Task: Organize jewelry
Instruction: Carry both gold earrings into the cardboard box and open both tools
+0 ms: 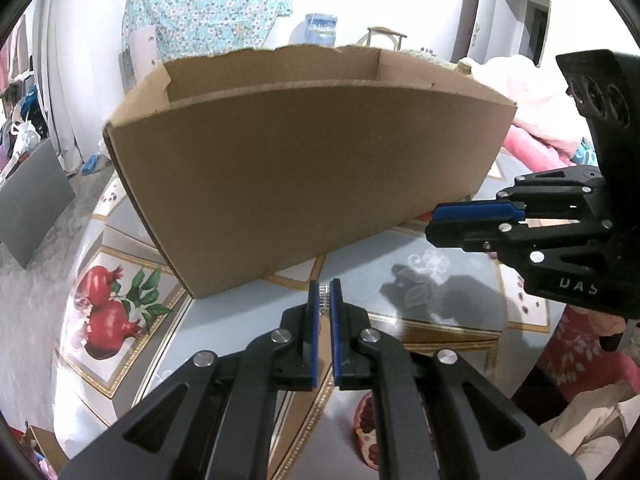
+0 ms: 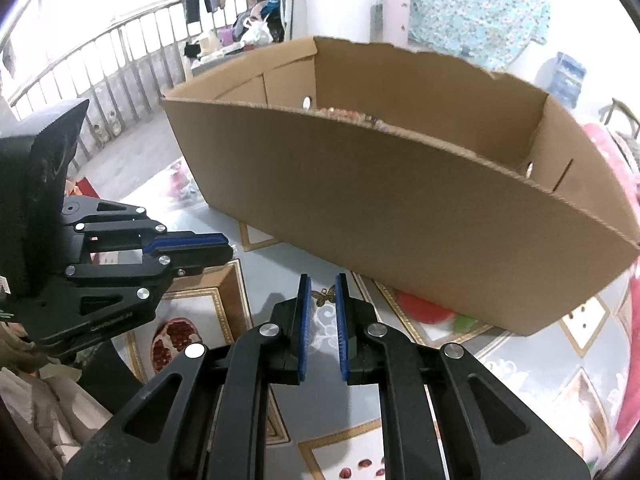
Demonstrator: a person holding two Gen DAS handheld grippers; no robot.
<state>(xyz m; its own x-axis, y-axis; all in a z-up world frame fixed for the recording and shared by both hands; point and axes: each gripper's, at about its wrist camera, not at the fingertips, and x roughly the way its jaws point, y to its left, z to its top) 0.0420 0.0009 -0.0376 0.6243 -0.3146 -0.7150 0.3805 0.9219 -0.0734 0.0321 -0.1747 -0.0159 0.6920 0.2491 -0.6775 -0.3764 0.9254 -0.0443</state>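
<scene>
A small beaded piece [image 1: 324, 295] is pinched at the tips of the left gripper [image 1: 325, 292], just short of the cardboard box [image 1: 304, 172]. A bronze butterfly charm [image 2: 325, 295] is clamped between the narrowed pads of the right gripper [image 2: 323, 294]. More jewelry [image 2: 352, 116] is glimpsed inside the box, which stands on the patterned table [image 1: 432, 280].

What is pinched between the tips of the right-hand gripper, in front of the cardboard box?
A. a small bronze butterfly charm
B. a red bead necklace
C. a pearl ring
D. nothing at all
A: the right gripper has a small bronze butterfly charm between its blue fingertips, short of the cardboard box.
</scene>
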